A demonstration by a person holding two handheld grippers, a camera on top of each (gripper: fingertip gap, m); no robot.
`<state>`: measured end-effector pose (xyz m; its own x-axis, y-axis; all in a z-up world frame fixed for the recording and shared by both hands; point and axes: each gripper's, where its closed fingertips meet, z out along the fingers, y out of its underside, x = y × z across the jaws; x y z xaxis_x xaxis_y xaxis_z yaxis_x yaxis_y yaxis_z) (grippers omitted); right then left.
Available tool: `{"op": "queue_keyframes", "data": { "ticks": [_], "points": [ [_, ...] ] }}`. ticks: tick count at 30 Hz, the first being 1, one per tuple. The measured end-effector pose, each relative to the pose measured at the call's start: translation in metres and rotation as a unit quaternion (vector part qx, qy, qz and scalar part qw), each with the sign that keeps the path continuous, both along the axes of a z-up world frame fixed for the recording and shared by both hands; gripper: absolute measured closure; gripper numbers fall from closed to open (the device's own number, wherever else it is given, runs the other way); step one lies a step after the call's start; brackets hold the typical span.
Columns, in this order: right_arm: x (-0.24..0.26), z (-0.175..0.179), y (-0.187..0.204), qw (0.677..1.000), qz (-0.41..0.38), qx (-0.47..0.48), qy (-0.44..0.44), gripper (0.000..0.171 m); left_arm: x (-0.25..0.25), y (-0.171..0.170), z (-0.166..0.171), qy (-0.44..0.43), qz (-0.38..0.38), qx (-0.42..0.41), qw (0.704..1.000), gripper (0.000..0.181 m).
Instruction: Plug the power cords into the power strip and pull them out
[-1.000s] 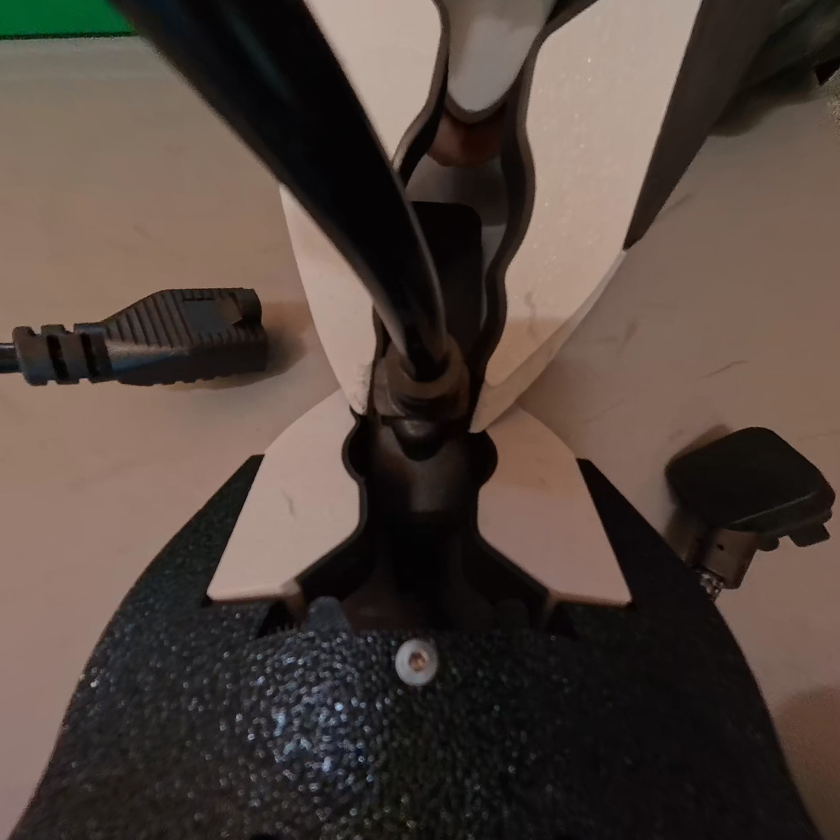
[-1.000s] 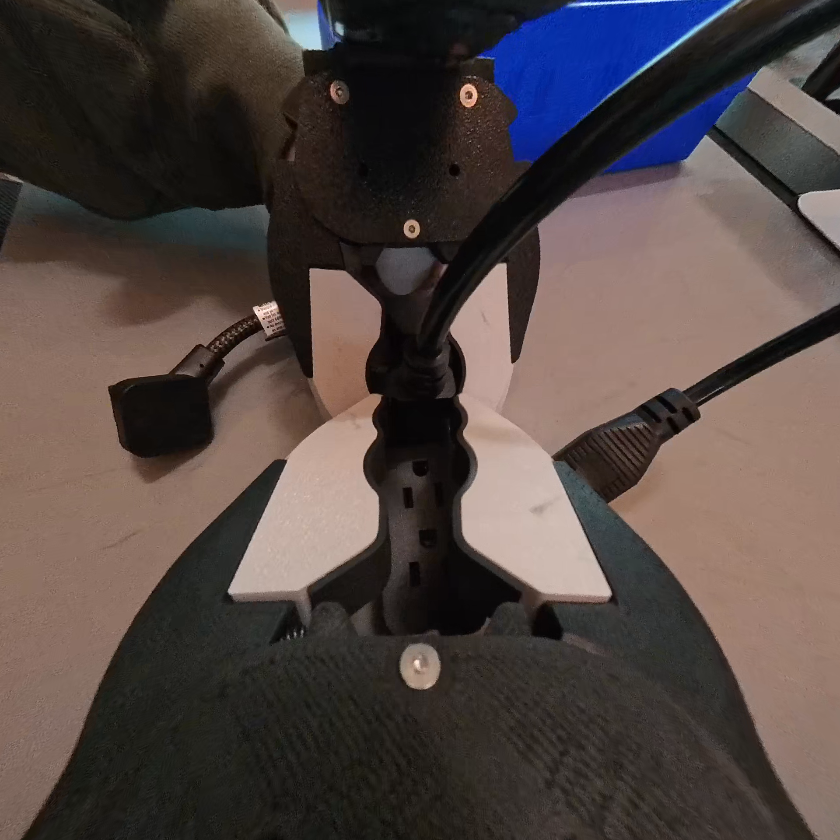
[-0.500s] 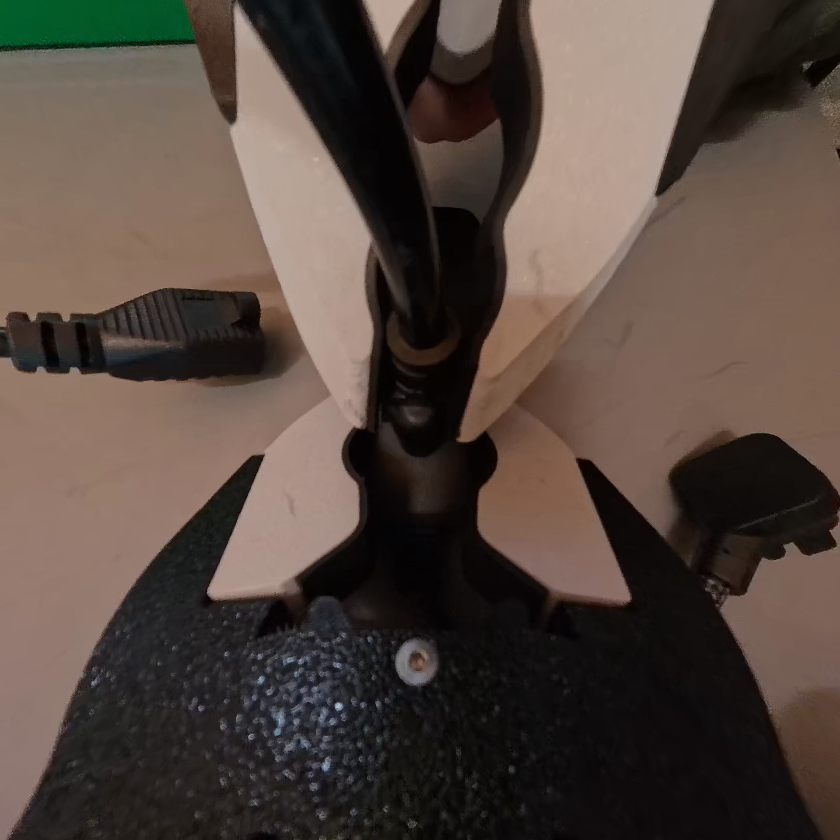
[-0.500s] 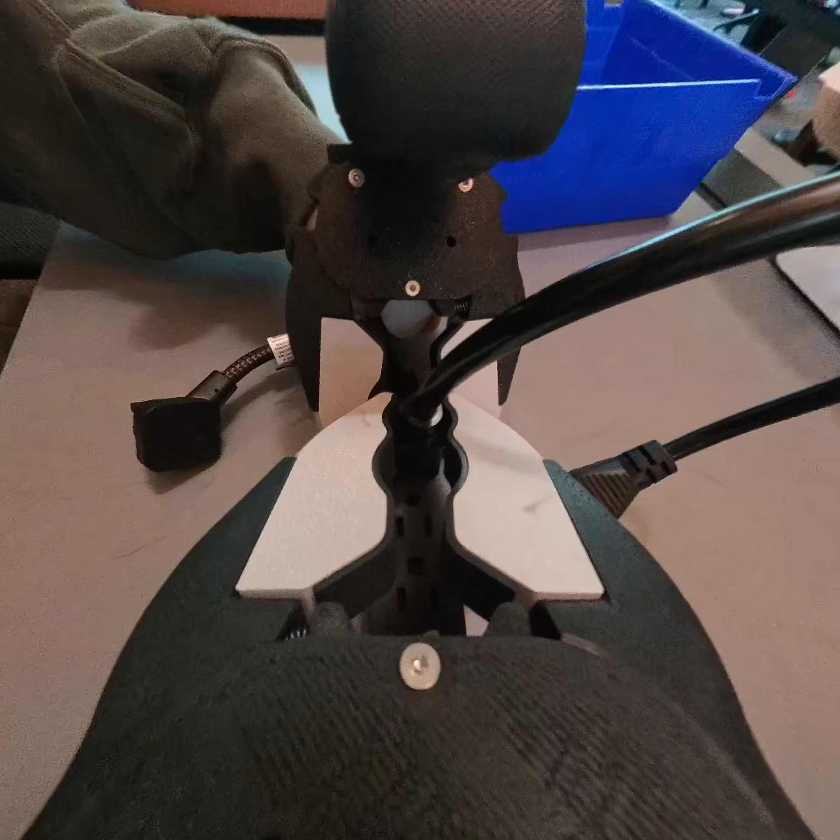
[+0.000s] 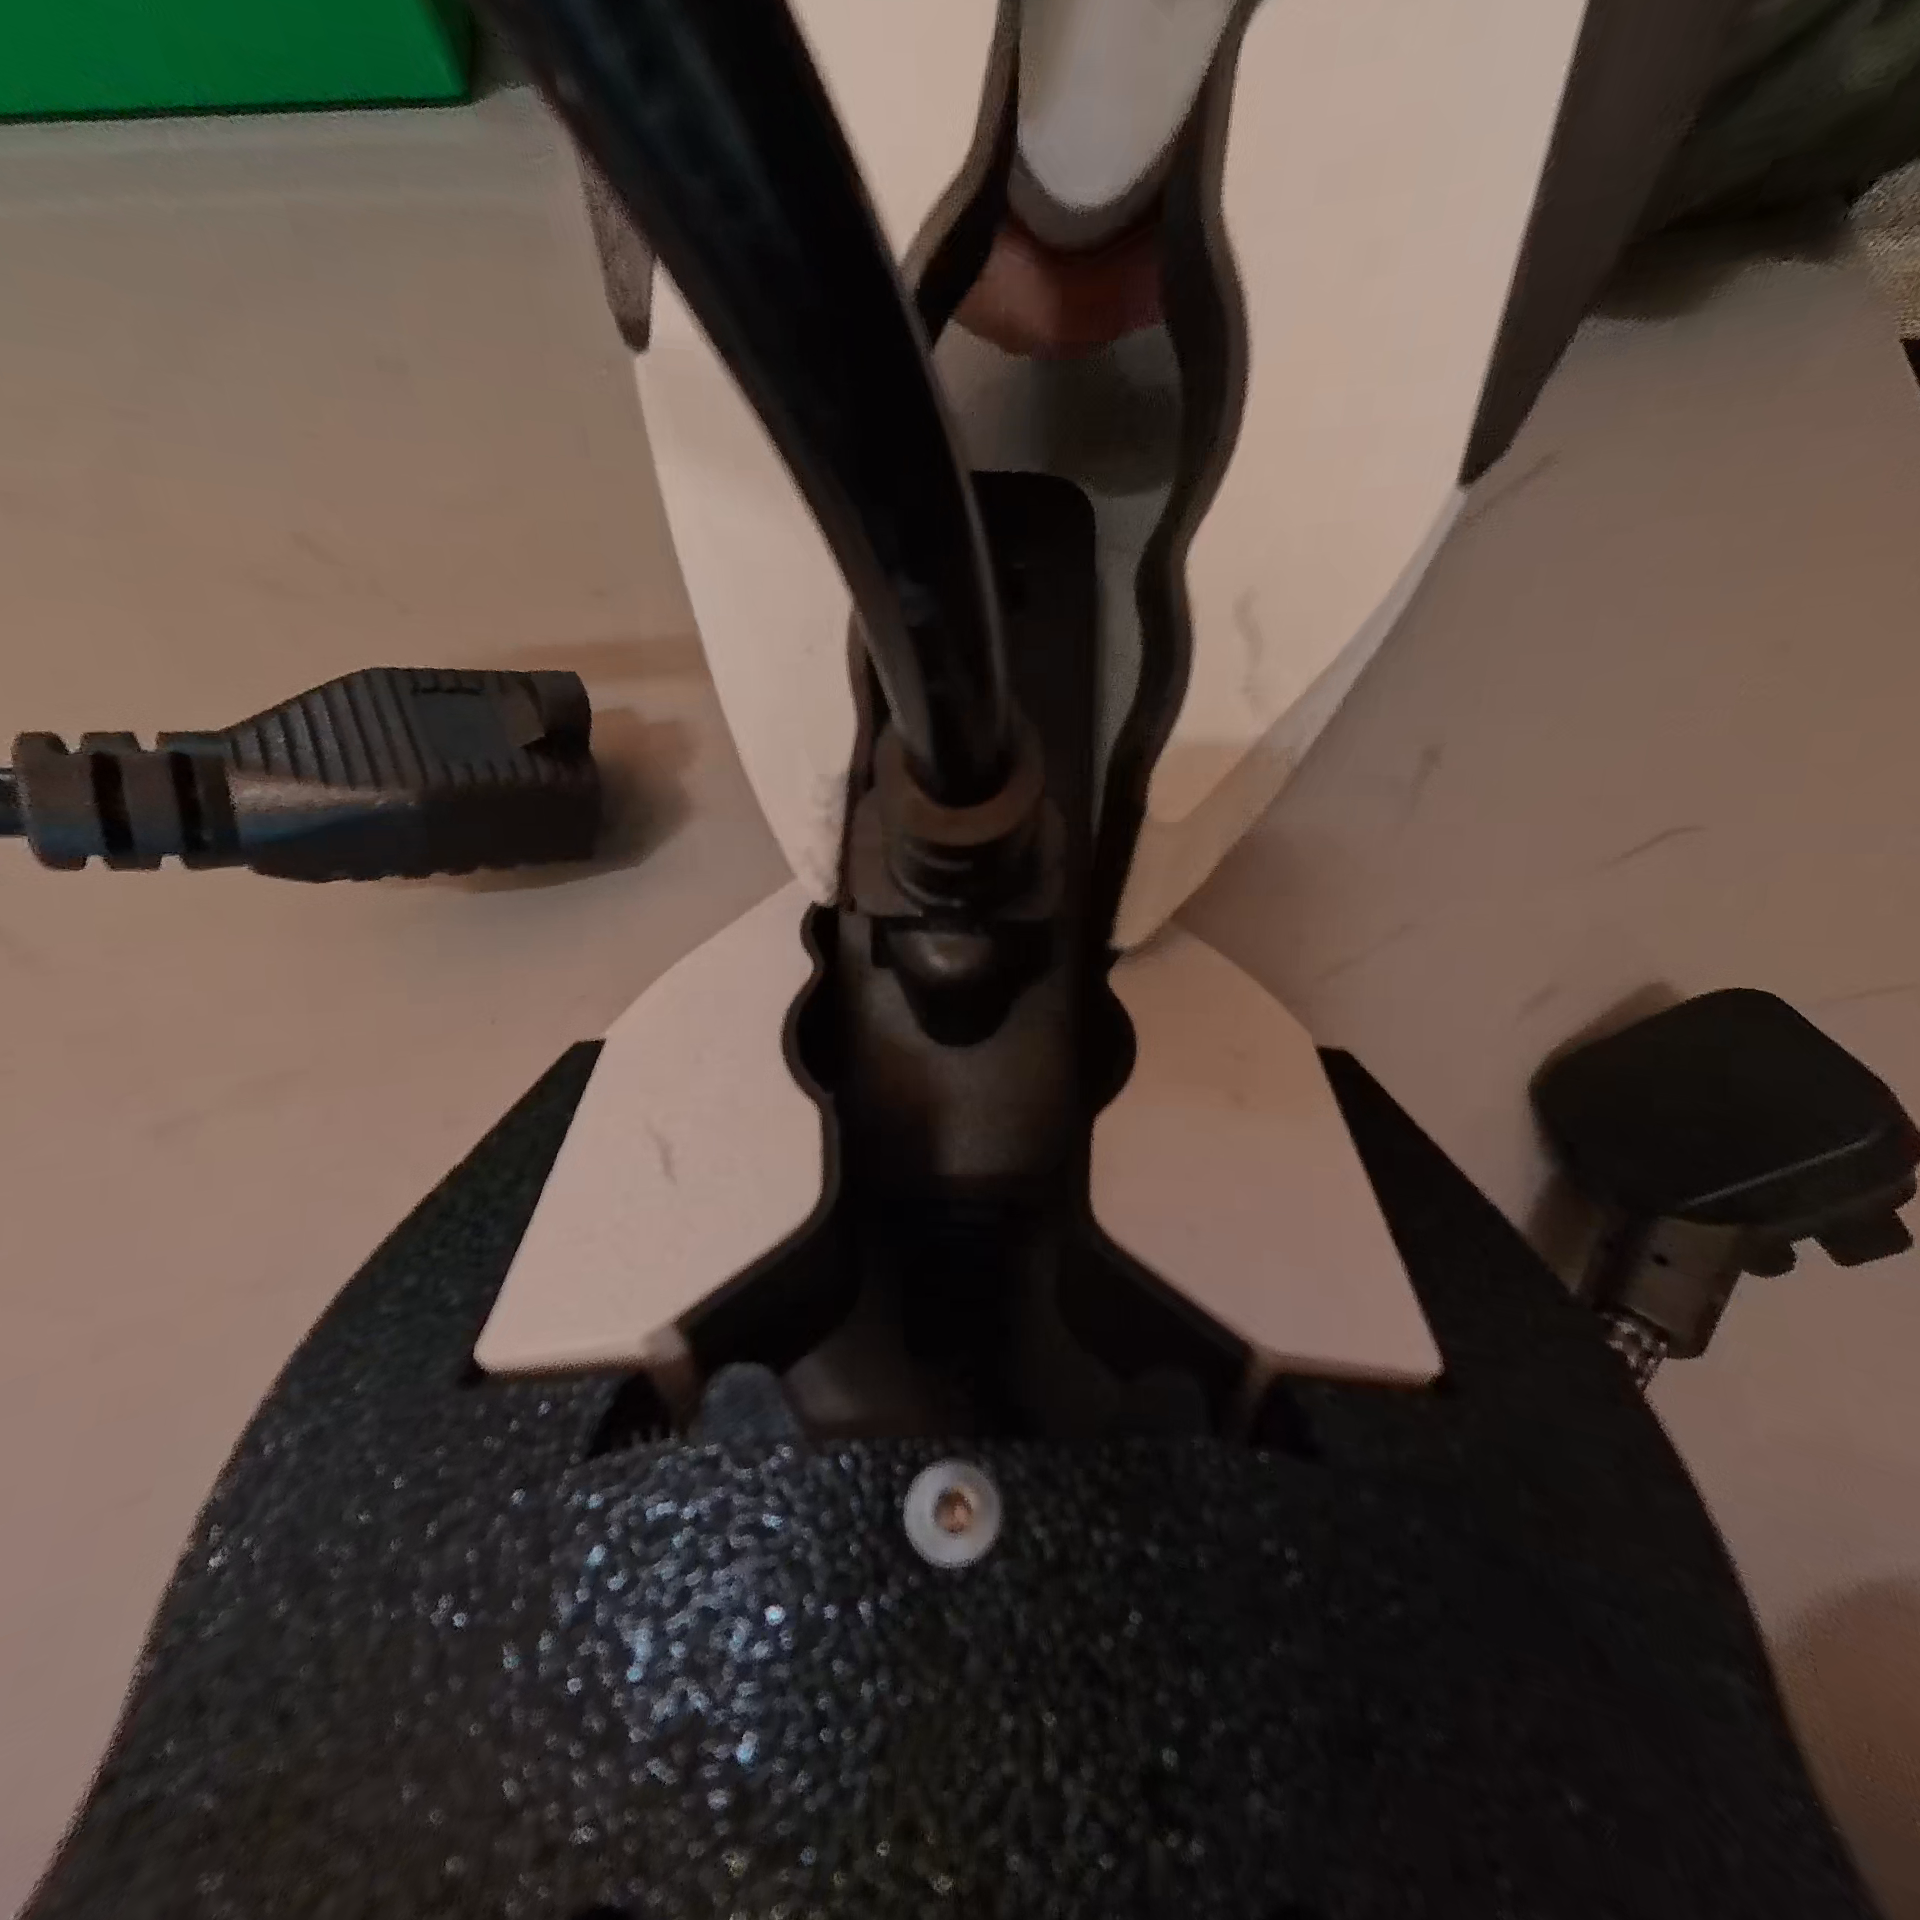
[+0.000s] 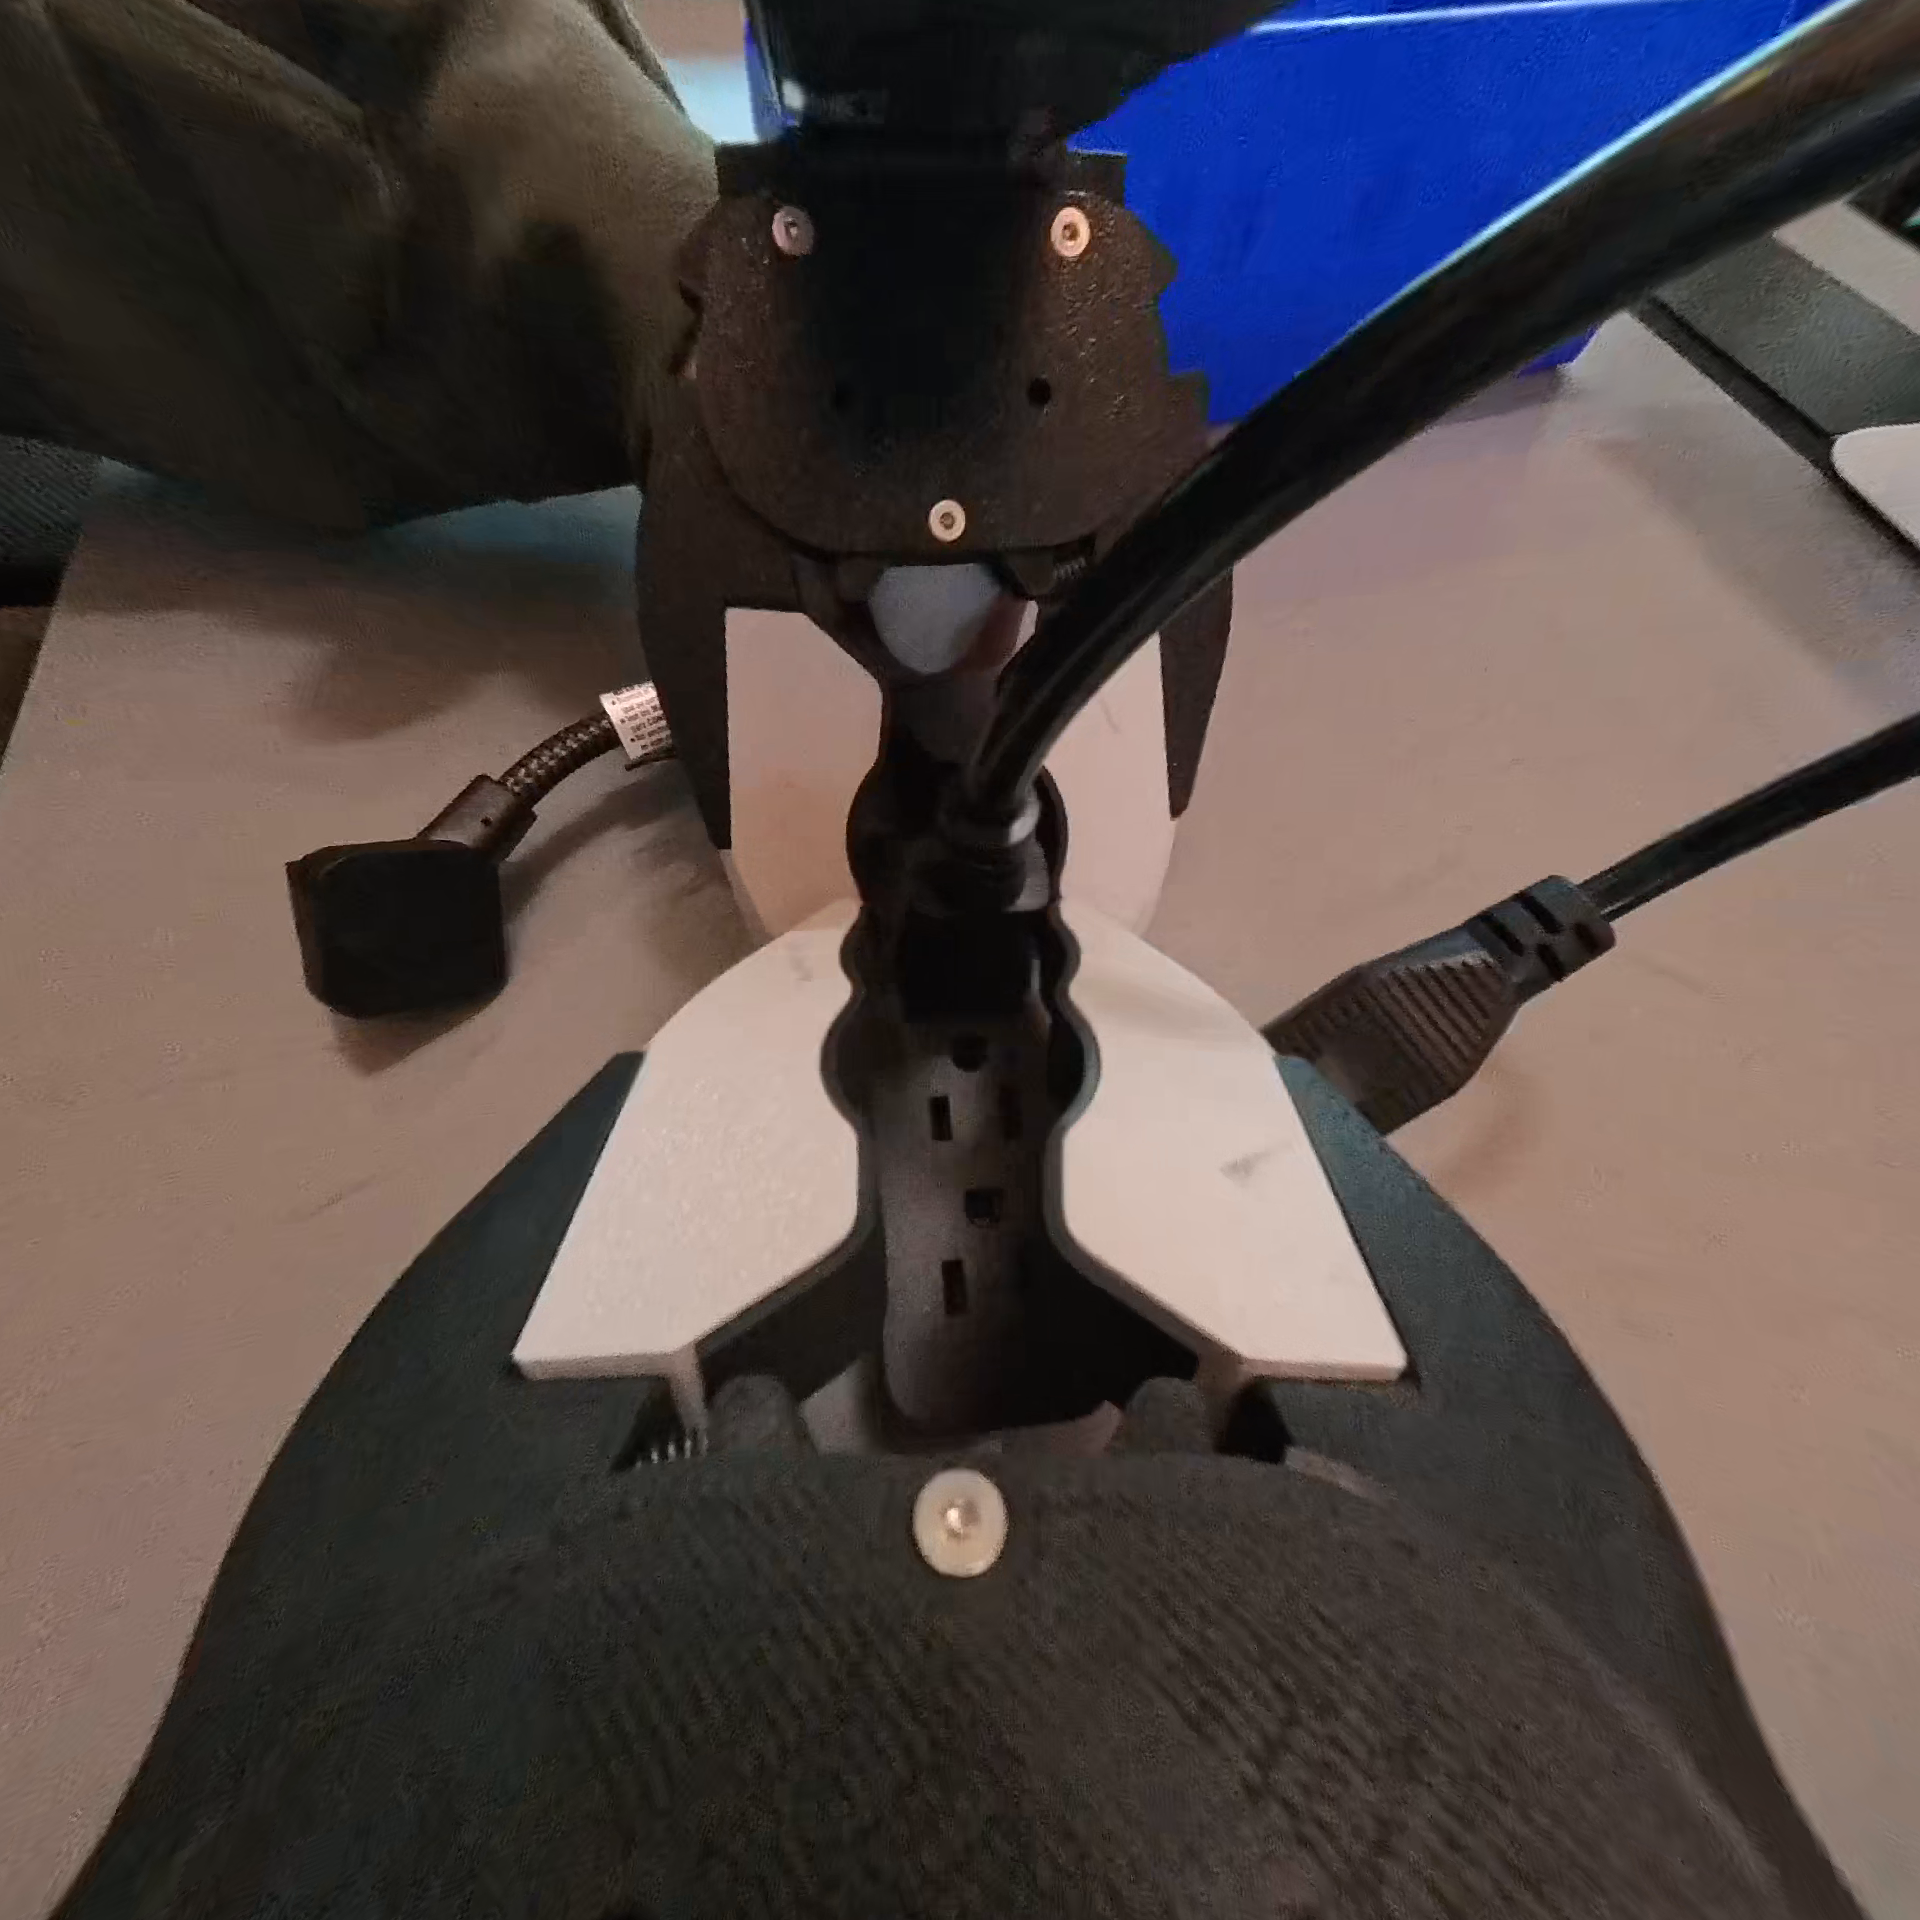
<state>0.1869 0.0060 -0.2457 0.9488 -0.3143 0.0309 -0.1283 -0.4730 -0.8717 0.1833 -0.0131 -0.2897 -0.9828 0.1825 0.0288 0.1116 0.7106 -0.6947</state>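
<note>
My right gripper (image 6: 961, 940) is shut on a black power strip (image 6: 961, 1174), whose outlets face up between the white fingers. My left gripper (image 5: 966, 935) faces it, nearly tip to tip, and is shut on a black plug (image 5: 956, 1091). The plug's thick black cord (image 5: 790, 312) arches up and away. In the right wrist view the plug (image 6: 961, 961) sits on the strip's far outlet. Its prongs are hidden, so I cannot tell how deep it is seated. The strip's end (image 5: 1039, 582) shows between the right gripper's fingers (image 5: 1299, 520).
A second black cord plug (image 5: 416, 779) lies loose on the tan table, also in the right wrist view (image 6: 1403, 1029). The flat black plug on a braided cable (image 6: 395, 925) lies on the other side. A blue bin (image 6: 1403, 208) and an olive sleeve (image 6: 312, 260) are behind.
Half a second ago the right view sat higher and farther back from the left gripper. Now the two grippers are close and low again. Both grips are unchanged.
</note>
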Motion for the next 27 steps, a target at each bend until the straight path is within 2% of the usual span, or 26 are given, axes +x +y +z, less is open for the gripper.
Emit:
{"op": "queue_keyframes", "data": {
  "ticks": [1,9,14,27],
  "points": [
    [0.003,-0.0002,0.0006,1.0,-0.011,0.001,-0.012,0.145,0.0,0.0,0.0,0.0,0.0,0.0,1.0,0.137],
    [0.0041,0.0024,0.0032,0.999,-0.031,0.013,-0.026,0.146,-0.0006,0.0001,-0.0001,0.0,-0.002,0.0,1.0,0.137],
    [0.0032,0.0015,0.0028,0.999,-0.035,0.025,0.015,0.146,-0.0011,-0.0004,0.0,-0.003,-0.001,-0.003,1.0,0.137],
    [0.0048,0.0022,0.0047,0.998,-0.05,0.026,0.001,0.146,-0.0002,-0.0001,0.0,-0.012,0.01,-0.01,1.0,0.137]
  ]
}}
